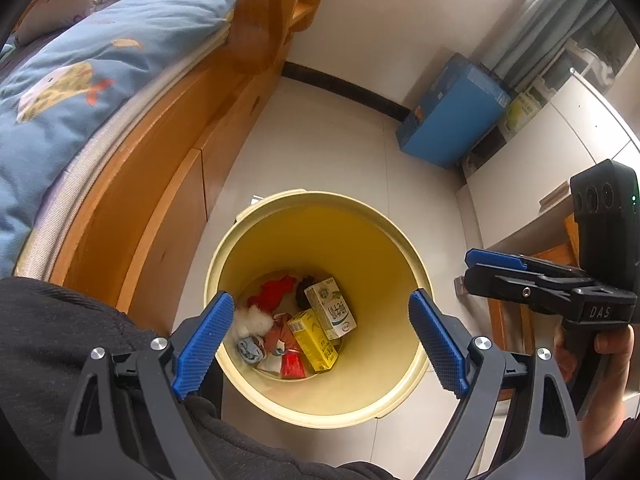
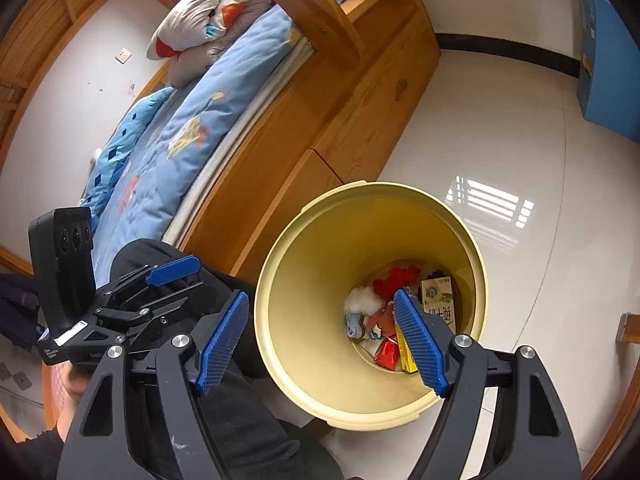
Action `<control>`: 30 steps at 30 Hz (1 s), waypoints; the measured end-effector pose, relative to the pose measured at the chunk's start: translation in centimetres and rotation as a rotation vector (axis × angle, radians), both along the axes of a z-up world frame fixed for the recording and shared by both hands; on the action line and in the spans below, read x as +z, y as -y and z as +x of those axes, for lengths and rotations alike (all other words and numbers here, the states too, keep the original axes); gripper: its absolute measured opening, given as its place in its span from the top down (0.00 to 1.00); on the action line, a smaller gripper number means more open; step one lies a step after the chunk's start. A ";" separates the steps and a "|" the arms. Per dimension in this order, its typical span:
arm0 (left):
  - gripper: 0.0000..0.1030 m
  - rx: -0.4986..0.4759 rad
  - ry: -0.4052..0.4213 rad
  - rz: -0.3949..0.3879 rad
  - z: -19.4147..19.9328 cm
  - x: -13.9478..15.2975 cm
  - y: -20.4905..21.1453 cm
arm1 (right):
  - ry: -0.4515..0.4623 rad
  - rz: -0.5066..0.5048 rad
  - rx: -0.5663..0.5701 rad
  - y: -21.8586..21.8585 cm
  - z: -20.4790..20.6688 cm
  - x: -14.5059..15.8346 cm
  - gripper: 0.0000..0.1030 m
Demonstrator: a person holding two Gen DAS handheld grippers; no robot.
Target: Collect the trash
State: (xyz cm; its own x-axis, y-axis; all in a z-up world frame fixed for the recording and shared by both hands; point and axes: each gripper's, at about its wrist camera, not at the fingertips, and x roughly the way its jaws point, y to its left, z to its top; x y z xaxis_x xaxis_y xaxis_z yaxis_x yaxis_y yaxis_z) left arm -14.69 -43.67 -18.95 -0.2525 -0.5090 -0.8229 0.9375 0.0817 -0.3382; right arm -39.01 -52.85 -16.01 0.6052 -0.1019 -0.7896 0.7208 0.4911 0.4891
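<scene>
Left gripper [image 1: 322,330]: jaws spread wide, nothing between the pads, poised over the yellow bin [image 1: 396,248]. Right gripper [image 2: 326,344]: likewise spread and empty, over the same bin. Trash lies at the bin's bottom: white carton [image 1: 331,313], yellow carton [image 1: 314,340], red wrapper [image 1: 293,365].

Pale glossy tiled floor [image 1: 320,140], carrying a cream-yellow bin [image 1: 256,232] just beside a wooden bed frame [image 1: 168,184]. Blue box [image 1: 452,120] standing farther off, against the wall. Cartons and scraps in the bin.

Trash-filled bin [image 1: 320,240] (cartons, perhaps wrappers)
</scene>
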 end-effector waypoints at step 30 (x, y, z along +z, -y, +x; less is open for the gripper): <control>0.04 0.540 0.356 -0.323 9.8 10.4 -14.4 | 0.038 -0.554 0.339 -10.6 17.0 8.2 0.25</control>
